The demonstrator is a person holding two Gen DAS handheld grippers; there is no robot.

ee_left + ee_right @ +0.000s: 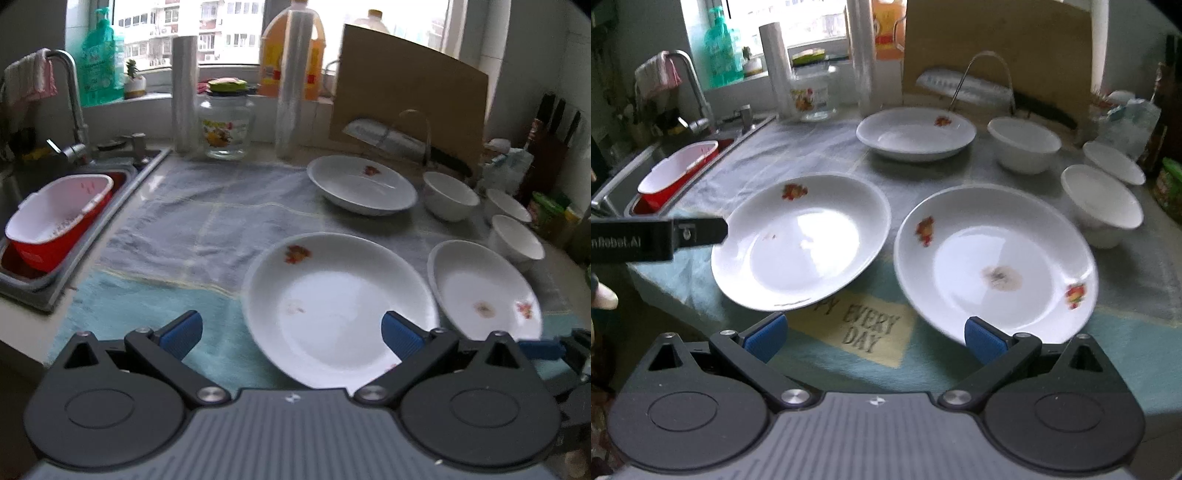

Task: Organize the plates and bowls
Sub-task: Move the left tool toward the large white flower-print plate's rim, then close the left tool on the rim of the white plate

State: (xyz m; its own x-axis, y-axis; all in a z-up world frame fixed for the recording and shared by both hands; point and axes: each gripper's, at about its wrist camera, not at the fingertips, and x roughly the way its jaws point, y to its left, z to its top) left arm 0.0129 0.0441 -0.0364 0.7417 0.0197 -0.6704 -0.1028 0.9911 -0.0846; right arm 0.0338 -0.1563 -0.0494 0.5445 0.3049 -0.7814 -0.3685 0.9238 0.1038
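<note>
- Left wrist view: the left gripper (291,332) hangs with its blue pads spread wide, released and grasping nothing; the right-hand pad overlaps the near plate (338,308), though contact cannot be told.
- That near plate lies on the towel (177,236) that covers the counter, towards the towel's front edge.
- A second plate (484,290) sits just beside it at the towel's front right corner, with a brownish stain in its well.
- A third plate (362,184) rests at the towel's back right, and three small white bowls (448,195) stand along the towel's right edge.
- Left of the towel, a red-and-white basin (59,221) sits in the sink (33,288).
- Right wrist view: the right gripper (875,338) is likewise released, pads wide apart over the towel's printed panel (864,328), holding nothing.
- Its right pad is at the near rim of the stained plate (995,264).
- The other near plate (801,240) lies to the left on the towel; the left gripper's black body (657,238) reaches its left rim.
</note>
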